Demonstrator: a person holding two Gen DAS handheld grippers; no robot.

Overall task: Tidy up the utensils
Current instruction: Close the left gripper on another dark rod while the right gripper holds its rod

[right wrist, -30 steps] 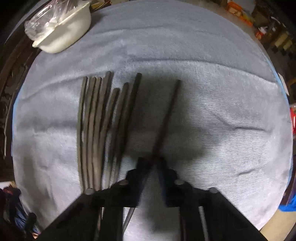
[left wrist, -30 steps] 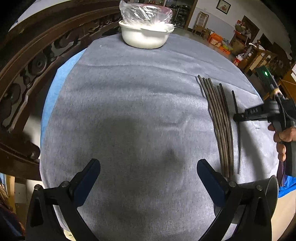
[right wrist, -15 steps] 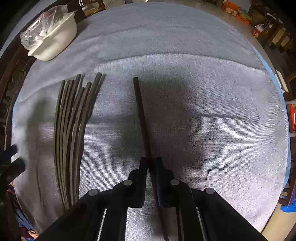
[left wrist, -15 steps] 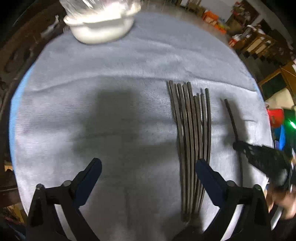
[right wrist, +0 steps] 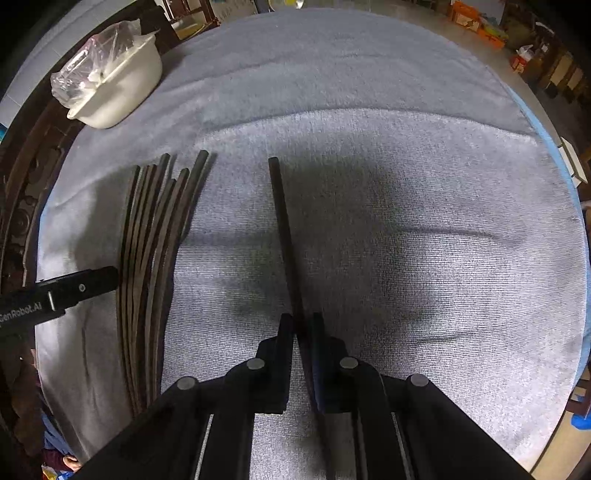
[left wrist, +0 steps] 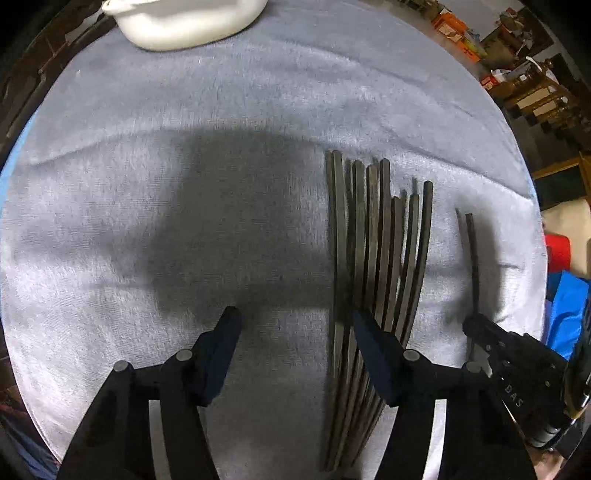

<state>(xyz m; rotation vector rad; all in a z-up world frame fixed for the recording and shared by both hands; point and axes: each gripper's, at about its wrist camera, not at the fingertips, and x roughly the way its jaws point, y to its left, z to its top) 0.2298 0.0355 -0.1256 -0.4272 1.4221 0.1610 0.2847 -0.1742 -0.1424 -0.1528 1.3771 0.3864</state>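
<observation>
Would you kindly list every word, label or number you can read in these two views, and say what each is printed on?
"GenRobot.AI": on the side of the left gripper, seen from the right wrist view; its first letter is partly cut off at the picture's edge.
"DAS": on the body of the right gripper, seen from the left wrist view.
Printing on the boxes in the background room: too small and blurred to read.

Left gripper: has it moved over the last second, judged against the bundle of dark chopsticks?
Yes. The left gripper has shifted right; one finger now overlaps the bundle of dark chopsticks.
</observation>
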